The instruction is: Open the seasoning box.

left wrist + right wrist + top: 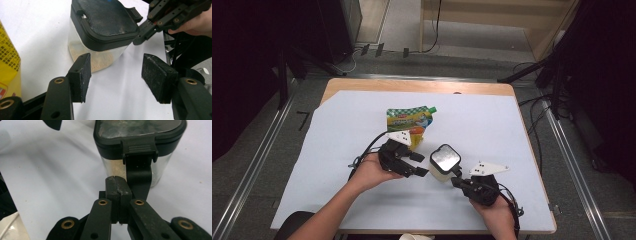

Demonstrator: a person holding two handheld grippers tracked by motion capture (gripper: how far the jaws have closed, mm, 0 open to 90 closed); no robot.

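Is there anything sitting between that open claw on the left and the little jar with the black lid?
Nothing visible. The left gripper has open jaws facing the jar across bare white sheet. The yellow pouch lies off to one side; the right gripper, shut, sits at the jar's lid latch.

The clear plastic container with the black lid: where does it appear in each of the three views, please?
High view: the clear plastic container with the black lid stands right of centre, between both tools.
Left gripper view: it is at top centre, beyond the open jaws.
Right gripper view: it is at the top, right of centre.
Shared landmark: the white sheet under it.
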